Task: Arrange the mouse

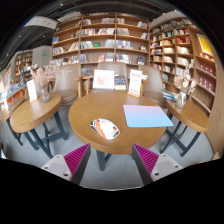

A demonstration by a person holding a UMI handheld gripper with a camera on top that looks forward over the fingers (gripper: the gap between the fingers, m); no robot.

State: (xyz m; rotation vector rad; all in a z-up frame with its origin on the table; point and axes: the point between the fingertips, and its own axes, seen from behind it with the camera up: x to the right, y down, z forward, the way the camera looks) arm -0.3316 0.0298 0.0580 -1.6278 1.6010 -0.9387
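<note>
A white mouse with orange-red trim [105, 128] lies on a round wooden table [120, 103], left of a light blue mouse pad [146, 117]. My gripper [111, 160] is well back from the table, nearer than its front edge, with nothing between the fingers. Its two pink-padded fingers [74, 158] stand wide apart, open. The mouse is beyond the fingers, slightly left of centre.
Another wooden table [35, 112] stands to the left and one [190, 112] to the right. Bookshelves [100, 40] line the back wall. Upright signs or books [104, 79] stand on a far table. Grey floor [110, 165] lies below the gripper.
</note>
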